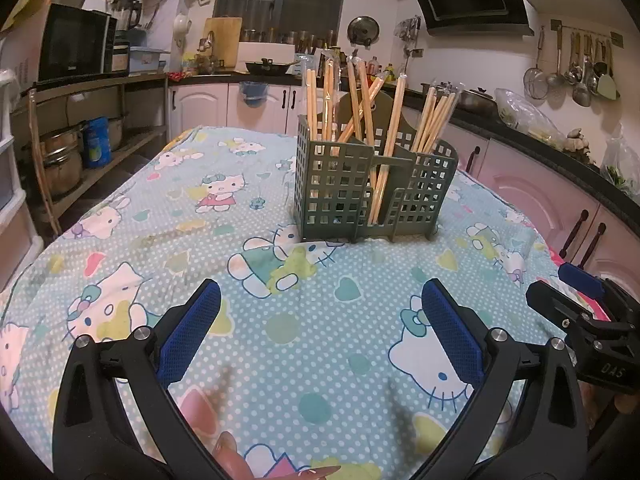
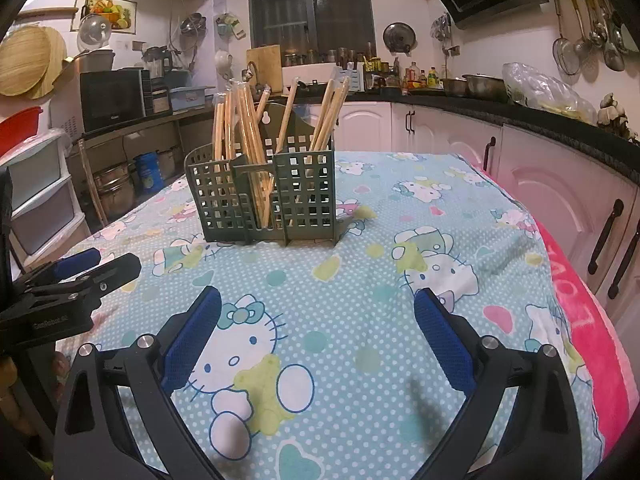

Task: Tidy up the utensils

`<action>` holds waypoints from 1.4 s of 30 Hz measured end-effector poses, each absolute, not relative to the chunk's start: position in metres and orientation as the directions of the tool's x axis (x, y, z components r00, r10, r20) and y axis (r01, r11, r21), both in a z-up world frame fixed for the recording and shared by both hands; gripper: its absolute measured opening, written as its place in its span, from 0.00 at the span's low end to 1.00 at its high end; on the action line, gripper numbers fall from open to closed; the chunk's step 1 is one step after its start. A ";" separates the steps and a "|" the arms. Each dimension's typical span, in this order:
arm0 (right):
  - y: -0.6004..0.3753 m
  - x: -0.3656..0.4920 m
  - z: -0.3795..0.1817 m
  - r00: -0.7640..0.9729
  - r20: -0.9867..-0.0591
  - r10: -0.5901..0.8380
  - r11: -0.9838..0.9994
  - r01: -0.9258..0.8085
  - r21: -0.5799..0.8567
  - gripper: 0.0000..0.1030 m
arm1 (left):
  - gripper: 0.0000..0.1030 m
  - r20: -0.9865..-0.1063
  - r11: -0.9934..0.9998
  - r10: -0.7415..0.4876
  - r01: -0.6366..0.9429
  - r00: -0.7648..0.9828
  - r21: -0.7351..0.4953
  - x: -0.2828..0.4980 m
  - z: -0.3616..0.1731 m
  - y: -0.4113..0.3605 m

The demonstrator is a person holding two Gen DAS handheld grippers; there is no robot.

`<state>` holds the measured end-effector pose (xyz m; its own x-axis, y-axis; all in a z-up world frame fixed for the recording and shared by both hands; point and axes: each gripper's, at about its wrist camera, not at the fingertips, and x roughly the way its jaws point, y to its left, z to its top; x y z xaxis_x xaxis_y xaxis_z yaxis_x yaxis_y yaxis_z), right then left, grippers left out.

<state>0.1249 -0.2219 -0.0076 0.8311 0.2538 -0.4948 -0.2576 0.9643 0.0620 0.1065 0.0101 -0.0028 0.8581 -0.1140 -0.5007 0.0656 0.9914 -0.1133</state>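
Both tongs, left gripper and right gripper, spread wide, empty, above cartoon-cat tablecloth. Beyond, green holder crammed with wrapped chopsticks; kitchen counters behind.

Window: dark window on back wall
Cabinets: white cabinets under black counter
Left: microwave on shelving
Surface: cartoon-cat cloth

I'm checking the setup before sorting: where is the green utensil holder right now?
The green utensil holder stands upright on the Hello Kitty tablecloth, centre-right in the left wrist view and left of centre in the right, ahead of both claws.
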 end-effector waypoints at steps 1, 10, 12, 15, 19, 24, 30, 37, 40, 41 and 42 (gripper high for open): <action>-0.222 0.125 -0.008 0.830 -0.496 0.254 0.964 -0.258 0.062 0.92 | 0.89 -0.500 0.991 -0.114 0.066 0.858 -0.113 0.106 -0.003 0.010; -0.220 0.126 -0.009 0.829 -0.498 0.255 0.963 -0.262 0.057 0.93 | 0.89 -0.498 0.991 -0.112 0.063 0.860 -0.114 0.106 -0.002 0.011; -0.220 0.126 -0.009 0.828 -0.500 0.253 0.964 -0.259 0.060 0.93 | 0.90 -0.499 0.991 -0.114 0.065 0.859 -0.113 0.106 -0.002 0.011; -0.220 0.126 -0.009 0.828 -0.501 0.254 0.964 -0.257 0.064 0.93 | 0.89 -0.498 0.991 -0.112 0.062 0.860 -0.114 0.106 -0.002 0.011; -0.220 0.126 -0.009 0.828 -0.500 0.254 0.964 -0.257 0.064 0.93 | 0.89 -0.499 0.992 -0.111 0.062 0.860 -0.113 0.106 -0.002 0.011; -0.220 0.126 -0.009 0.828 -0.500 0.253 0.965 -0.256 0.064 0.93 | 0.89 -0.498 0.992 -0.110 0.062 0.860 -0.113 0.106 -0.002 0.011; -0.221 0.126 -0.009 0.828 -0.500 0.253 0.964 -0.256 0.065 0.93 | 0.89 -0.498 0.992 -0.109 0.060 0.860 -0.113 0.105 -0.001 0.012; -0.221 0.126 -0.009 0.829 -0.499 0.253 0.965 -0.255 0.066 0.93 | 0.89 -0.498 0.992 -0.108 0.060 0.860 -0.113 0.105 -0.001 0.012; -0.221 0.126 -0.009 0.829 -0.499 0.252 0.965 -0.253 0.067 0.93 | 0.89 -0.499 0.992 -0.110 0.061 0.860 -0.113 0.105 -0.001 0.011; -0.221 0.126 -0.010 0.829 -0.499 0.252 0.965 -0.252 0.068 0.93 | 0.89 -0.500 0.992 -0.109 0.060 0.859 -0.113 0.105 -0.001 0.012; -0.221 0.126 -0.010 0.829 -0.499 0.251 0.966 -0.251 0.068 0.93 | 0.89 -0.499 0.992 -0.109 0.060 0.860 -0.113 0.105 -0.001 0.011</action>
<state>0.1258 -0.2211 -0.0099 0.8293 0.2507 -0.4994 -0.2510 0.9656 0.0680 0.1052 0.0113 -0.0014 0.8597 -0.1091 -0.4990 0.0602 0.9917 -0.1132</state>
